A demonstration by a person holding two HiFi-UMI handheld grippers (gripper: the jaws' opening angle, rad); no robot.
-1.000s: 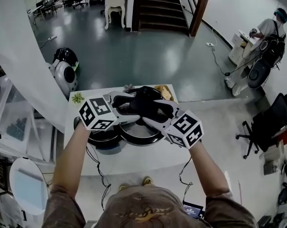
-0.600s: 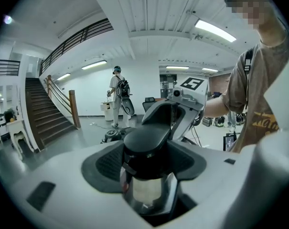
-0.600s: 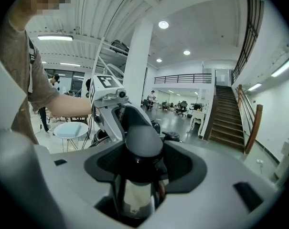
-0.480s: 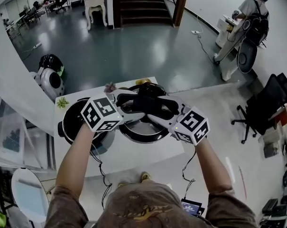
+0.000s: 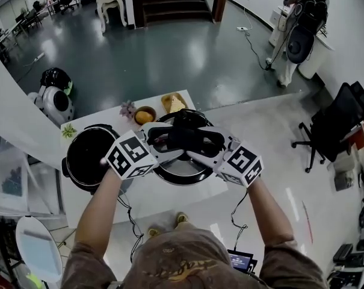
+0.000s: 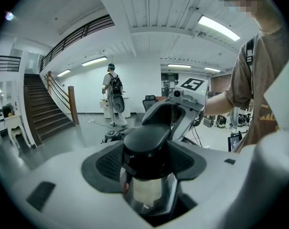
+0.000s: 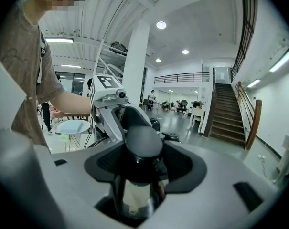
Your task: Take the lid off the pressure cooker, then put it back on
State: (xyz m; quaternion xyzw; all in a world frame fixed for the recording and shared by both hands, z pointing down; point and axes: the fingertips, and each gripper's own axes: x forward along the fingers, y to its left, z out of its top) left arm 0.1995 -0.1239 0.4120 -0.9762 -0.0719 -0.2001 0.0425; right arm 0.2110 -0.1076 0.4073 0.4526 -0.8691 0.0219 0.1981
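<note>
The open pressure cooker pot (image 5: 88, 155), black inside, stands on the left part of the white table (image 5: 188, 198). Its steel lid (image 5: 183, 172) is to the right of the pot, over the table, apart from it. A black handle (image 5: 186, 138) runs across the lid's top. My left gripper (image 5: 163, 141) is shut on the handle's left end and my right gripper (image 5: 207, 144) on its right end. In the left gripper view the black handle (image 6: 151, 142) fills the jaws of the left gripper (image 6: 146, 163). The right gripper (image 7: 139, 165) shows the same grip on the handle (image 7: 143, 144).
At the table's far edge stand a small bowl with an orange fruit (image 5: 144, 115), a plate of yellow food (image 5: 173, 103), a little green plant (image 5: 68, 131) and a purple flower (image 5: 128, 109). A black office chair (image 5: 332, 131) is at the right, a person (image 5: 296, 29) beyond.
Both grippers have carried the lid to the right and slightly down, away from the pot. The pot's open mouth, partly covered before, now shows fully at the left.
</note>
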